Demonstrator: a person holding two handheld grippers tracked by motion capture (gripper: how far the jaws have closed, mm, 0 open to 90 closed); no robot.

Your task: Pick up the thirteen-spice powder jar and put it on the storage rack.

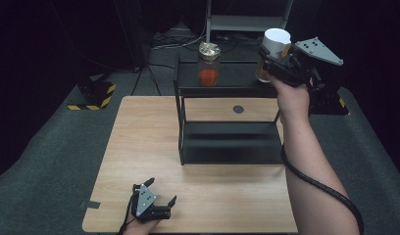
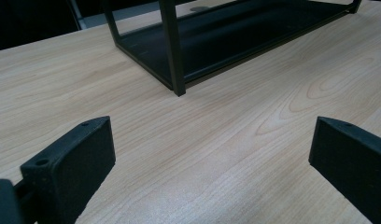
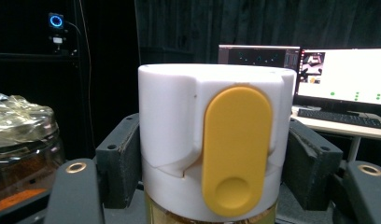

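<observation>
A bottle with a white cap and a yellow flip tab [image 3: 215, 140] stands between the jaws of my right gripper [image 1: 272, 59], which is shut on it at the right end of the black rack's top shelf [image 1: 232, 78]. In the high view the bottle's white cap [image 1: 276, 40] shows above the gripper. A glass jar with orange-red contents and a gold foil lid [image 1: 208, 63] stands on the same shelf to the left; the jar [image 3: 20, 149] is also at the left edge of the right gripper view. My left gripper [image 1: 161, 204] rests open near the table's front edge, nothing between its fingers [image 2: 72, 161].
The black two-level rack [image 1: 227, 142] stands on the wooden table [image 1: 139, 147]; its lower tray [image 2: 226, 37] lies ahead of the left gripper. A round dark spot [image 1: 238, 109] marks the tabletop behind the rack. Monitors and a keyboard [image 3: 338, 116] stand far off.
</observation>
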